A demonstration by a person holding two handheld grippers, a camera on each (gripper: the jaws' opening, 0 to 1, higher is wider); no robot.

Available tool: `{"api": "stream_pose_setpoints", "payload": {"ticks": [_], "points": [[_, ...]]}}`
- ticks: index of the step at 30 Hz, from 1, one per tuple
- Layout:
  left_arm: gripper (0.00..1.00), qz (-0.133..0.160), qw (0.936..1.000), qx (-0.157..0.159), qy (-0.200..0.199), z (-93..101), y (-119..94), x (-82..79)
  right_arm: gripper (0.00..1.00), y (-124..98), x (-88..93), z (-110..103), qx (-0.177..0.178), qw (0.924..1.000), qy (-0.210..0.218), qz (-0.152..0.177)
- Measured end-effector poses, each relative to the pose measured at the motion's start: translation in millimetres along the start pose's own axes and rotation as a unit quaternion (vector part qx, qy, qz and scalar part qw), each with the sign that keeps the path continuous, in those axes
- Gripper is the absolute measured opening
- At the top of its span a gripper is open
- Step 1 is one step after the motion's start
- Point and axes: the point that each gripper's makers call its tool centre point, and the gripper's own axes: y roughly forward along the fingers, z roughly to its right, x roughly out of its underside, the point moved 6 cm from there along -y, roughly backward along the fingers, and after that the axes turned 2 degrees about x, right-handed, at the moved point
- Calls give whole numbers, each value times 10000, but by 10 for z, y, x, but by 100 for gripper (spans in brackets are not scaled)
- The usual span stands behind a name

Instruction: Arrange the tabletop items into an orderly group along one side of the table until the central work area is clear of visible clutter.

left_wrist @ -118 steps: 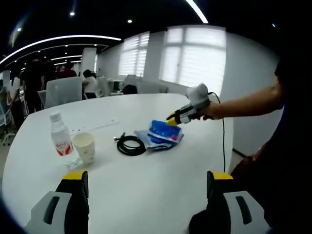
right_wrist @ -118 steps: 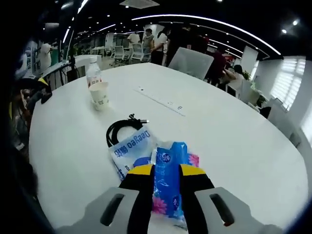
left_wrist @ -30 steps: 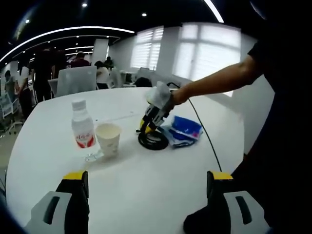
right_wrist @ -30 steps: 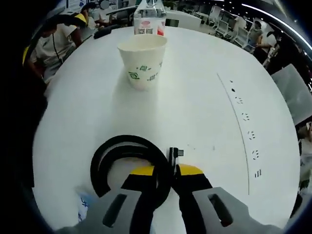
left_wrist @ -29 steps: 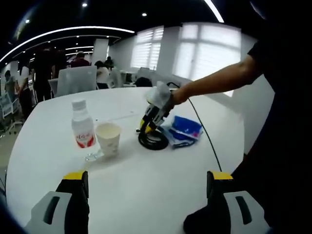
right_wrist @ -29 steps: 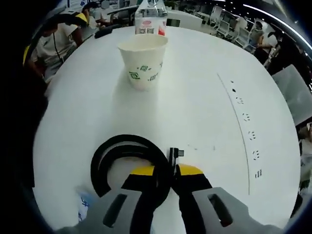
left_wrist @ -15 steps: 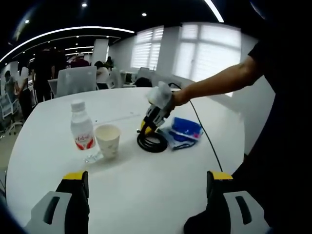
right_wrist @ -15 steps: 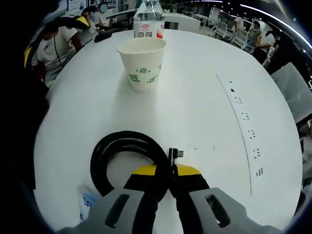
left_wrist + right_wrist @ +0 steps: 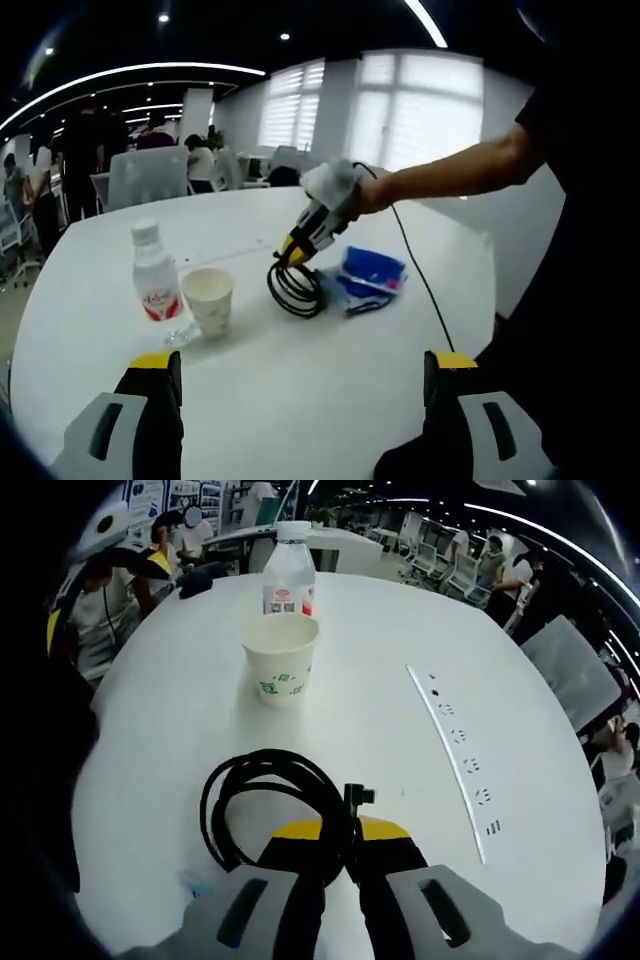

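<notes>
While pinching the black cable [image 9: 262, 802] — right hand-held gripper [image 9: 340, 832], bare tabletop [image 9: 400, 730] beyond.

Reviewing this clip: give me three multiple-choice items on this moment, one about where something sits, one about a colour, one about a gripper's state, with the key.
1. Where is the paper cup relative to the water bottle?
A. Right beside it on the white table
B. Stacked on top of it
C. On the floor under the table

2. What colour is the coiled cable?
A. Red
B. Black
C. White

3. What is the right gripper doing?
A. Open above the cup
B. Shut on the bottle
C. Shut on the cable

Key: 1 A, both views show cup and bottle standing next to each other on the tabletop. 2 B, the coil is black in both views. 3 C, in the right gripper view the jaws are closed with the cable pinched between them, and the left gripper view shows the coil hanging tilted from that gripper beside the blue packets.
</notes>
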Motion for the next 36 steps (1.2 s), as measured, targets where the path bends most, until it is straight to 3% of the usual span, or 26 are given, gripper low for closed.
{"api": "stream_pose_setpoints", "payload": {"ticks": [10,17,27,32,36], "points": [[100,138,9999,19,98,56,-84,-21,5,-365,-79,37,481,9975,422,284],[100,179,9997,98,169,57,-97,-30,5,-684,-153,-61,711,9944,647,428],[100,200,9993,158,256,81,-94,-36,5,-997,-174,-89,1182,9832,1148,785],[100,185,9993,167,267,104,-93,-15,5,-1106,-168,-115,1332,9809,1180,789],[100,211,9994,142,249,108,-101,-13,5,-1228,-162,-263,1355,9794,1283,776]]}}
